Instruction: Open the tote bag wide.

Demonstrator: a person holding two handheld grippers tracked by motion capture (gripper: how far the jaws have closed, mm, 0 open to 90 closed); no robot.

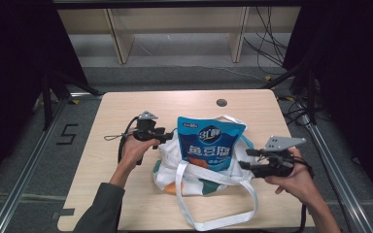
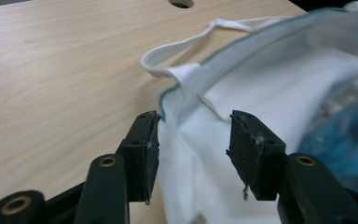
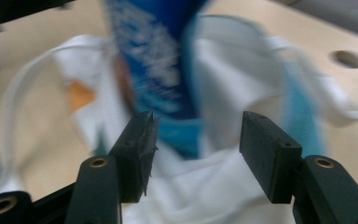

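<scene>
From the high view, a white cloth tote bag (image 1: 194,170) slumps at the middle of the wooden surface (image 1: 126,111), a blue snack pouch (image 1: 209,143) standing in its mouth with its upper half clear of the rim; the left tool (image 1: 167,135) and right tool (image 1: 245,158) flank it. The bag looks soft and light, the pouch slick and crinkly, best taken by its top seam.

In the left gripper view, the left tool (image 2: 193,140) stands spread, the bag's teal-edged rim (image 2: 200,74) between the jaws, unpinched, a strap (image 2: 177,44) lying beyond.

In the right gripper view, blurred, the right tool (image 3: 196,142) is spread too, apparently clear of cloth, facing the pouch (image 3: 154,60).
</scene>
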